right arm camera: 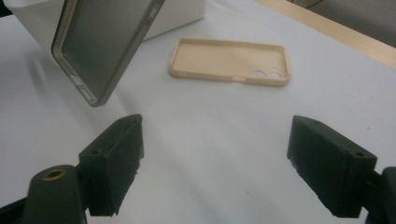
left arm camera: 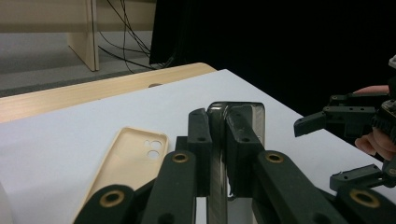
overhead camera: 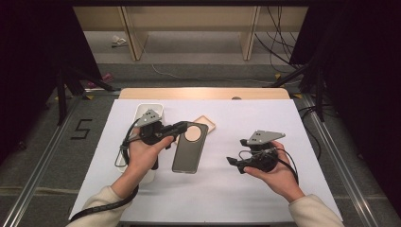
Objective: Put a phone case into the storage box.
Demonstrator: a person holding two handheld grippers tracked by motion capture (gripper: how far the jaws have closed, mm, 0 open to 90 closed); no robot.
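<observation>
The white rectangular plastic box [overhead camera: 143, 113] near the counter's [overhead camera: 246, 189] left edge is largely hidden by the person's left hand [overhead camera: 142, 156]. In the high view, the dark phone [overhead camera: 190, 147] covers part of the beige phone case [overhead camera: 208, 124].

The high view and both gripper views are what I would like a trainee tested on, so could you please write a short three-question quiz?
1. True or false: the left tongs are shut on the dark phone.
2. Which thing lies flat on the white table cover? A) a beige phone case B) a mug C) a pen
3. Fill in: the right tongs stand ____ with nothing between them.

Key: 1 true; 2 A, the beige phone case; 3 open.
</observation>
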